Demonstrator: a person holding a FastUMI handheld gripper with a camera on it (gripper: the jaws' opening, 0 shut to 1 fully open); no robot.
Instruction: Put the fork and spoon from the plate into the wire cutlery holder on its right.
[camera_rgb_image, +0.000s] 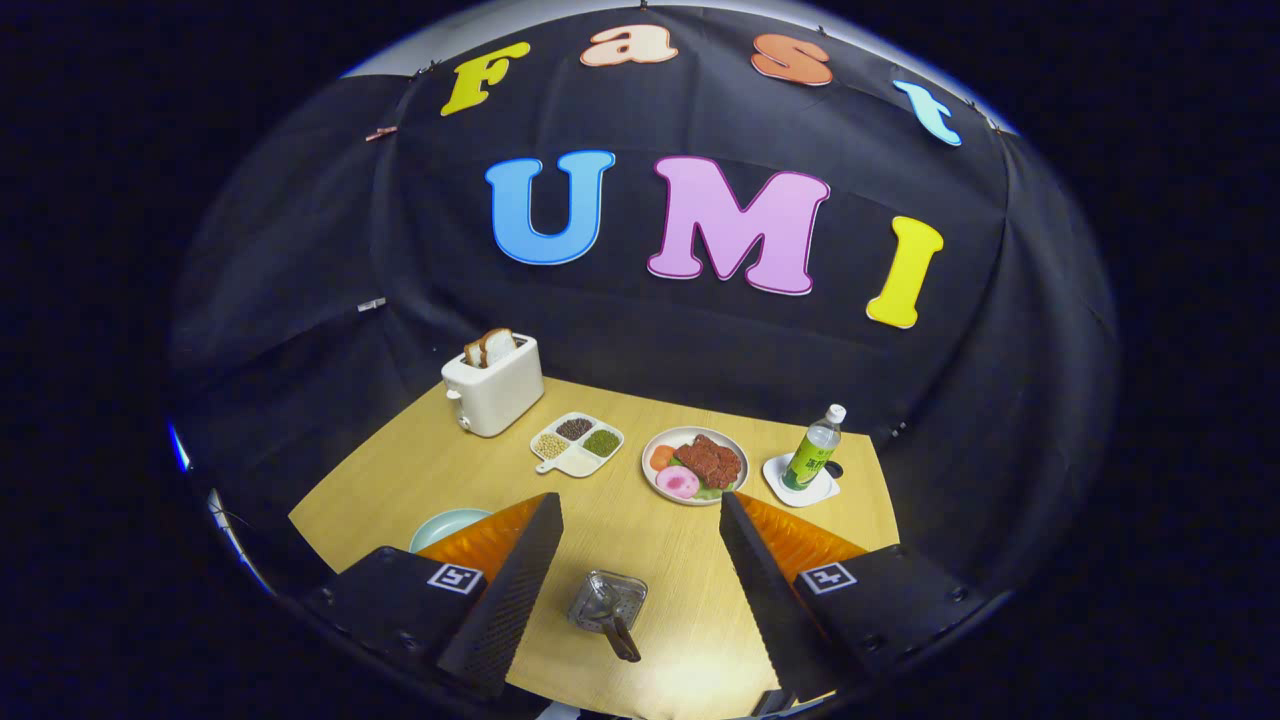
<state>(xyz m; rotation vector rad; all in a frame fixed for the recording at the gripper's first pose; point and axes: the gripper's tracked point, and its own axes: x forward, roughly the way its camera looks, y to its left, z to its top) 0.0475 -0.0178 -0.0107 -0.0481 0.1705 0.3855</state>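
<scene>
My gripper (640, 560) is held high above the wooden table (620, 520) with its fingers wide apart and nothing between them. Straight below, between the fingers, stands the wire cutlery holder (607, 600), seen from above. A dark-handled utensil (622, 636) leans out of it toward me, its metal head inside the holder; I cannot tell whether it is the fork or the spoon. To the left, a pale green plate (447, 525) peeks out from behind the left finger (510, 590), which hides most of it and whatever lies on it.
Along the table's far side stand a white toaster (493, 385) with bread, a divided dish of beans (577, 443), a plate of meat and vegetables (696, 465), and a green bottle (812, 450) on a white coaster. Black cloth walls enclose the table.
</scene>
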